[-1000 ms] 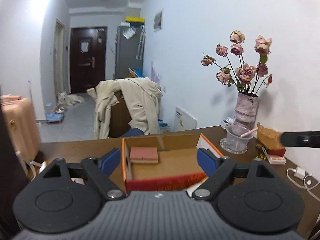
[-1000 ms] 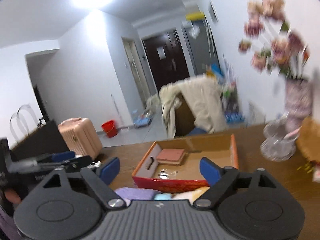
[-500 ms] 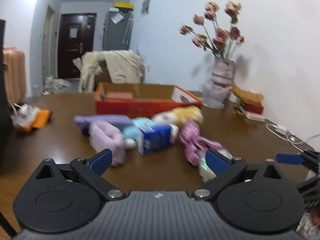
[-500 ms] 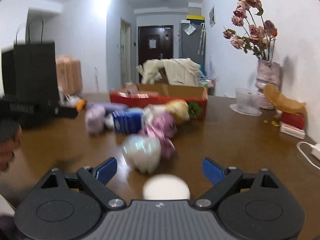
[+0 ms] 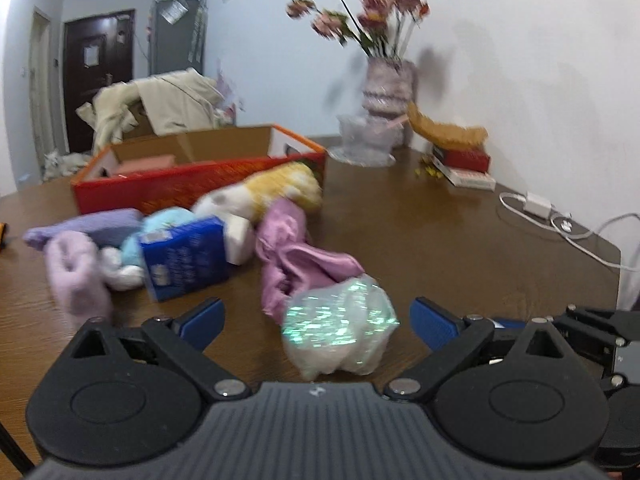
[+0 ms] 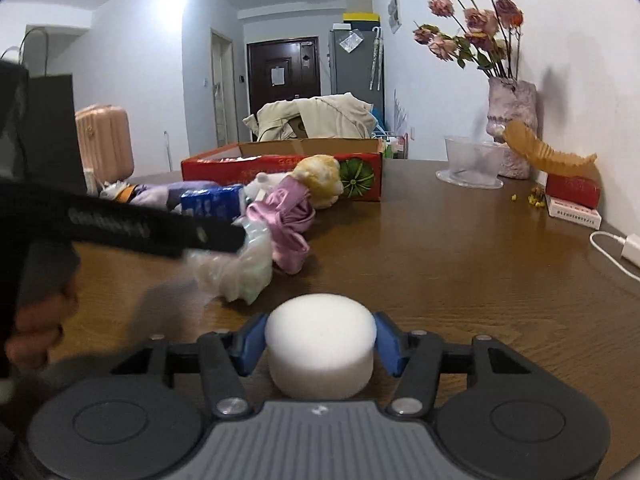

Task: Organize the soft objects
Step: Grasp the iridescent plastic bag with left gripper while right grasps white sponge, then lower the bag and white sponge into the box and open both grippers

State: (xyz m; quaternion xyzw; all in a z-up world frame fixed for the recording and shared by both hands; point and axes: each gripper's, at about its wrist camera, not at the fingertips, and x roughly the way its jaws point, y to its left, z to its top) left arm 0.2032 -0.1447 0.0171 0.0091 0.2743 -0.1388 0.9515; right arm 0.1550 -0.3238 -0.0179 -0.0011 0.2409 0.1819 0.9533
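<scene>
My right gripper (image 6: pixel 320 344) is shut on a white foam cylinder (image 6: pixel 320 350) low over the brown table (image 6: pixel 460 264). My left gripper (image 5: pixel 316 316) is open around a shiny clear plastic bag (image 5: pixel 340 332), which also shows in the right wrist view (image 6: pixel 240 264). Beyond lie a pink cloth (image 5: pixel 296 256), a blue carton (image 5: pixel 184 256), a yellow and white plush (image 5: pixel 272 192), and lilac and light blue plush items (image 5: pixel 76 264). An open red cardboard box (image 5: pixel 192 176) stands behind the pile and holds a pink block (image 5: pixel 146 164).
A vase of dried roses (image 5: pixel 386 80) and a clear plastic dish (image 5: pixel 362 144) stand at the back right by the wall. Red and white boxes (image 5: pixel 464 164) and a white charger with cable (image 5: pixel 540 208) lie along the right edge. A black bag (image 6: pixel 40 128) stands at the left.
Both grippers have dropped low toward the table. My right gripper has shut on the white foam cylinder. My left gripper has moved in around the shiny plastic bag.
</scene>
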